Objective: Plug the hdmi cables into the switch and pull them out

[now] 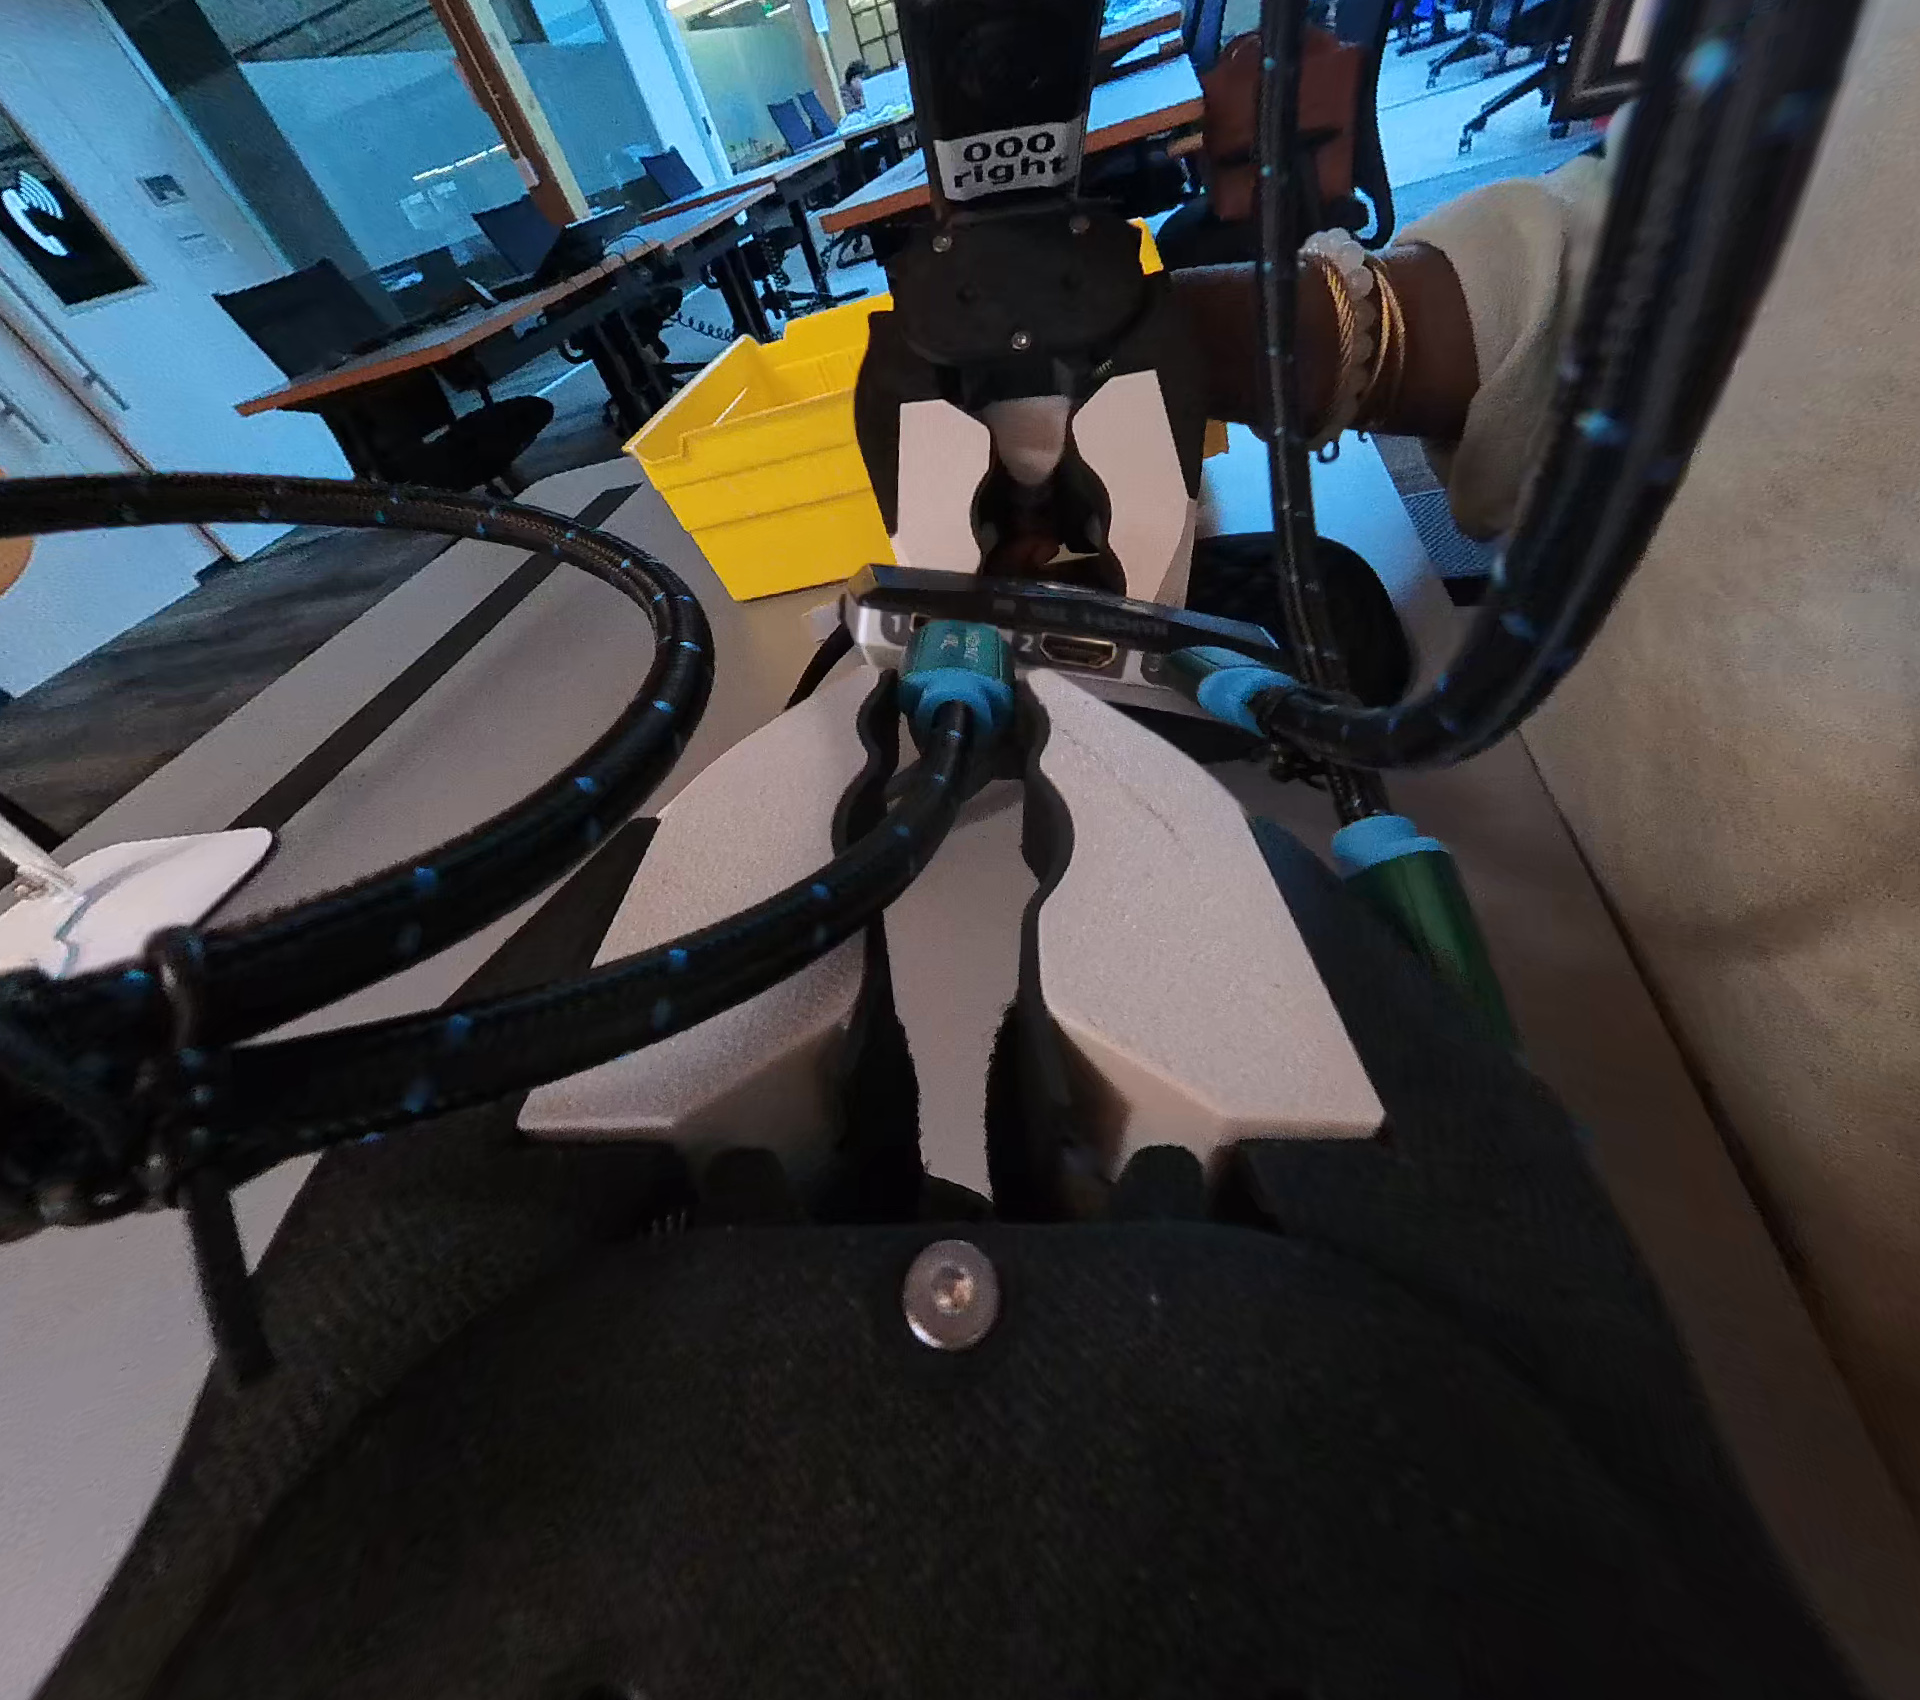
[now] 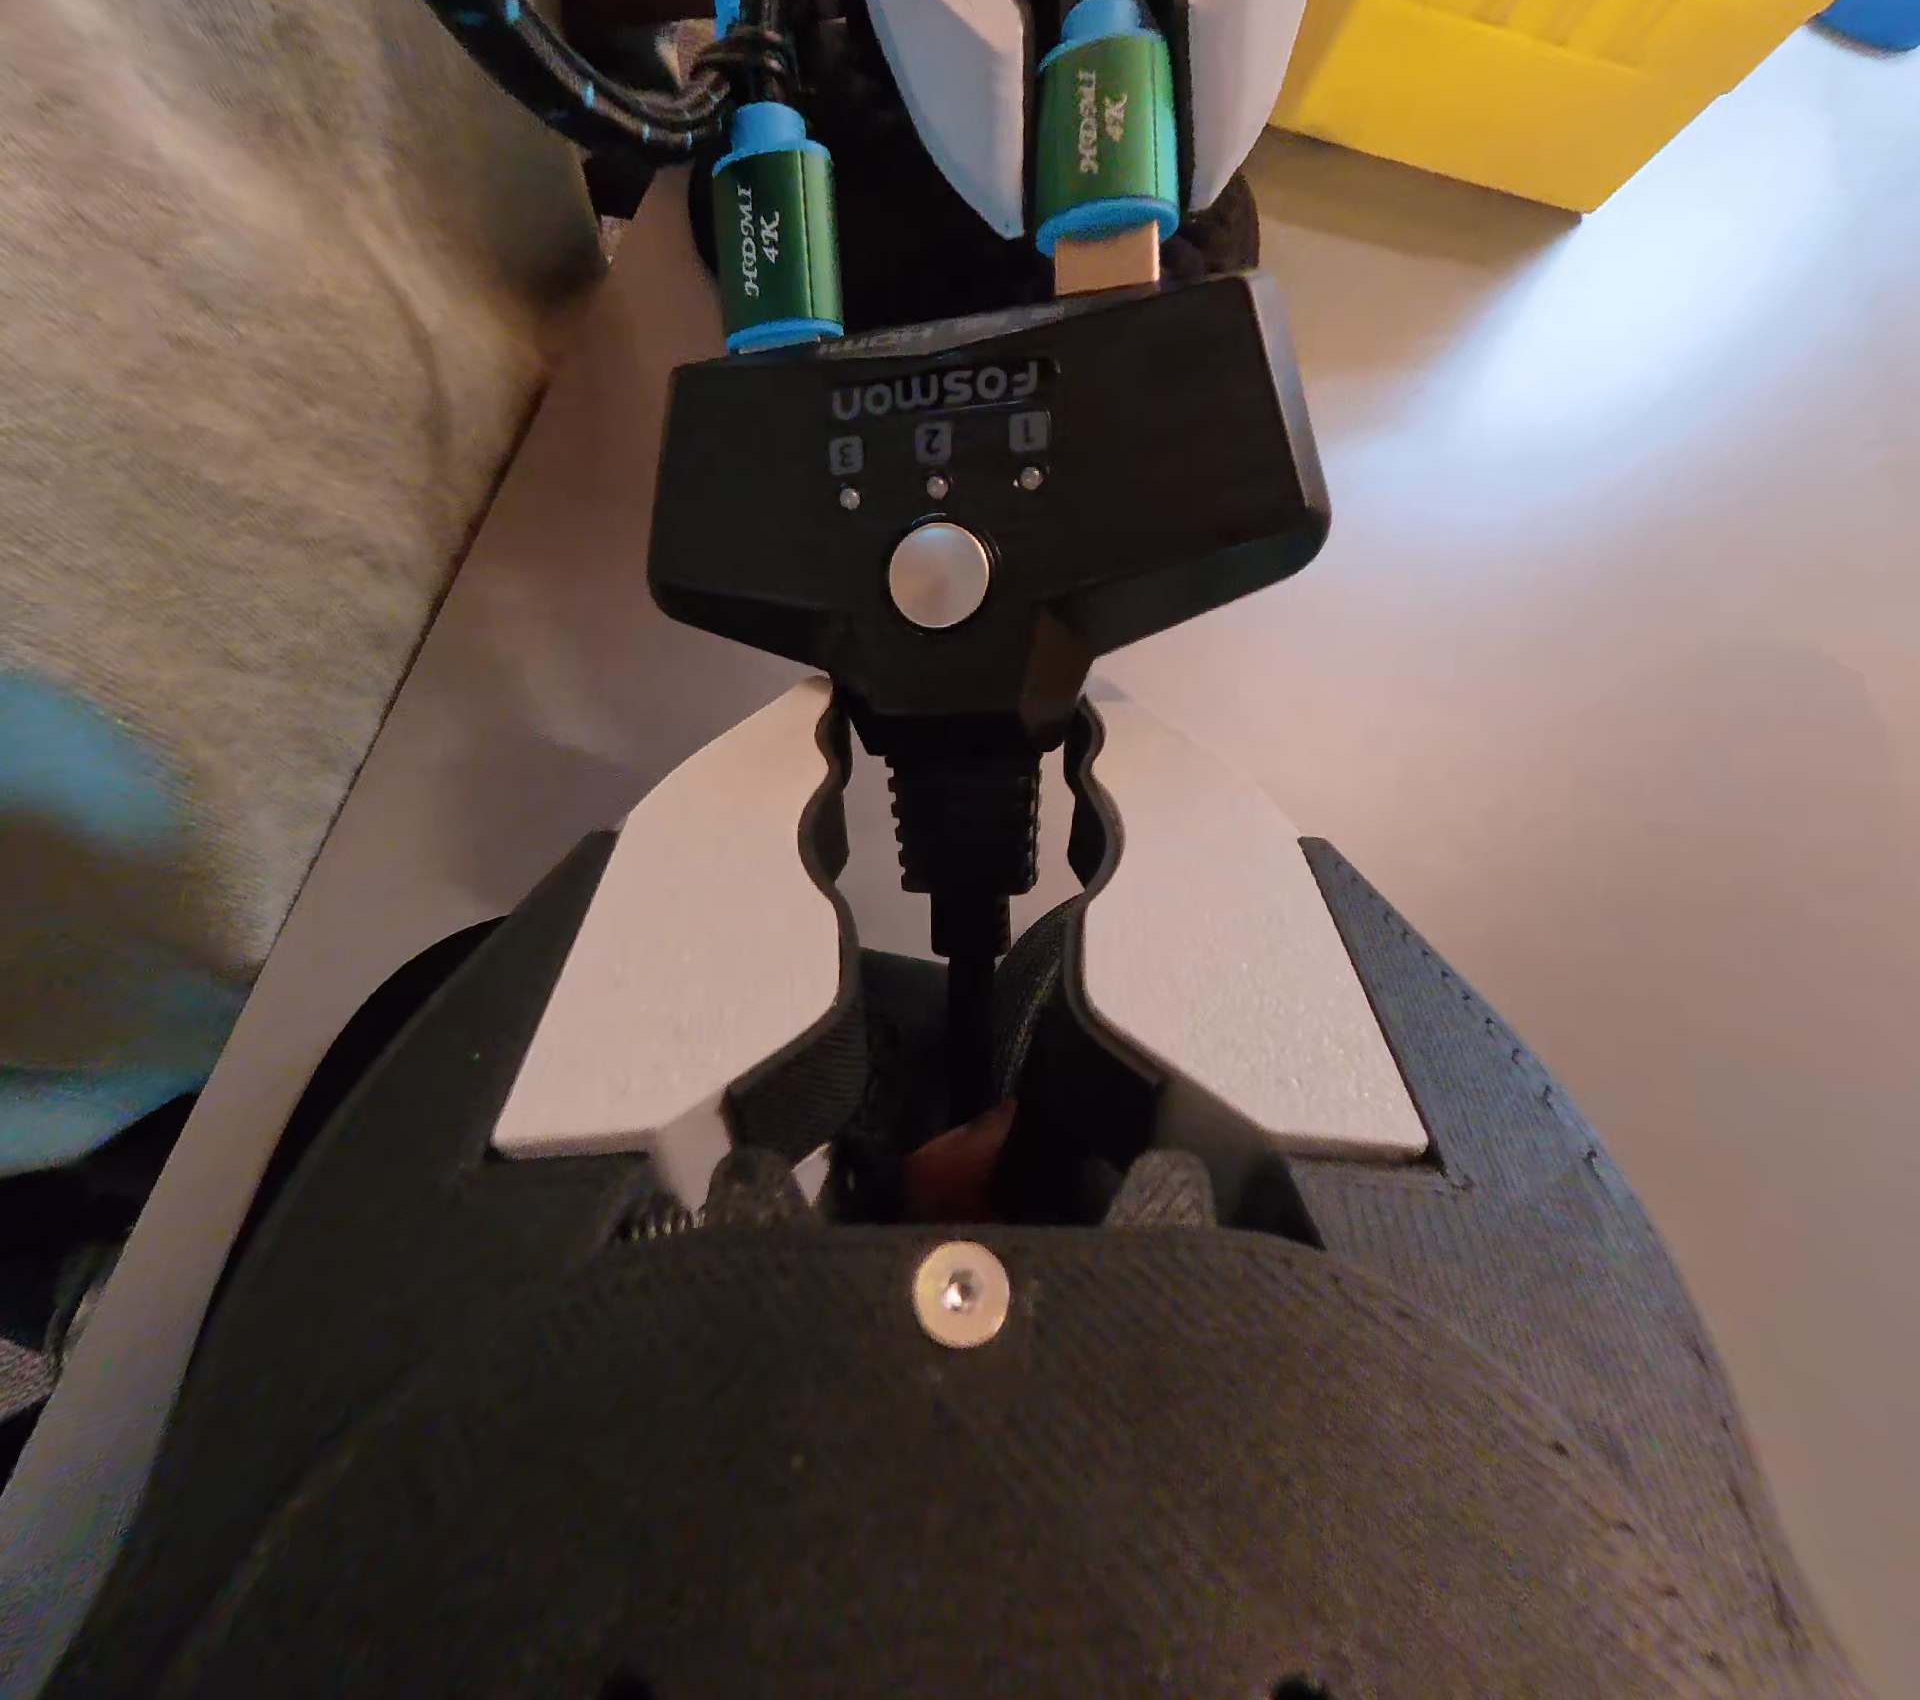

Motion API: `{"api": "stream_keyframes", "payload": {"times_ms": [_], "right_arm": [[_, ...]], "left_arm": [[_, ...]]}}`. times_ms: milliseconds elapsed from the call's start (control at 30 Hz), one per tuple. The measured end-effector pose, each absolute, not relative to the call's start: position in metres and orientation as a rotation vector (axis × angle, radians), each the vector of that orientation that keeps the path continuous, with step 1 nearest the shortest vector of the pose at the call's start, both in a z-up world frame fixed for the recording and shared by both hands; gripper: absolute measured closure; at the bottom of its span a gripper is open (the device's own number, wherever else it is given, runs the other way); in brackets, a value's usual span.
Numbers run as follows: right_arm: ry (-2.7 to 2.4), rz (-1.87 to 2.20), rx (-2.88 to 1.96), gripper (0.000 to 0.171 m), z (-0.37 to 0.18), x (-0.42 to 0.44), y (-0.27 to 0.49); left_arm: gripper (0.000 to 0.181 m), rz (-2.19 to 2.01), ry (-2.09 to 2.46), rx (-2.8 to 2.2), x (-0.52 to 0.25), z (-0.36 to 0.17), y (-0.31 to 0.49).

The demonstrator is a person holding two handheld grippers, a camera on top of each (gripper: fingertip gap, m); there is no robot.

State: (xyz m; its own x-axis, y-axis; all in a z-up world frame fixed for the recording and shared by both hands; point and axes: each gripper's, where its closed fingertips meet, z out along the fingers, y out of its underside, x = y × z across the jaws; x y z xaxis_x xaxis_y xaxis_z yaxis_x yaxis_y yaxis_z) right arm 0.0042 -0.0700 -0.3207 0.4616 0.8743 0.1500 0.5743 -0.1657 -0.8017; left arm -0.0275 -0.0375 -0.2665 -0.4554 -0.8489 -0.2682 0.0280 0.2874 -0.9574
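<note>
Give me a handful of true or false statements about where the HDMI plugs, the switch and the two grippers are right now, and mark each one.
1. The right gripper grips the HDMI switch at its cable end. True.
2. The left gripper holds the green plug at the first port. True.
3. That plug is fully seated. False: its gold metal tip still shows outside the switch.
4. The middle port has a plug in it. False: it is empty.
5. A second green plug sits at the third port. True.
6. The bin behind the switch is red. False: it is yellow.
</note>
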Motion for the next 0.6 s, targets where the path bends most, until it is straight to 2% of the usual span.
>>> {"api": "stream_keyframes", "payload": {"times_ms": [600], "right_arm": [[-1.249,0.403,-1.939,0.13,-0.338,0.007,-0.069]], "left_arm": [[0.16,-1.175,1.775,-0.807,-0.024,-0.288,-0.032]]}}
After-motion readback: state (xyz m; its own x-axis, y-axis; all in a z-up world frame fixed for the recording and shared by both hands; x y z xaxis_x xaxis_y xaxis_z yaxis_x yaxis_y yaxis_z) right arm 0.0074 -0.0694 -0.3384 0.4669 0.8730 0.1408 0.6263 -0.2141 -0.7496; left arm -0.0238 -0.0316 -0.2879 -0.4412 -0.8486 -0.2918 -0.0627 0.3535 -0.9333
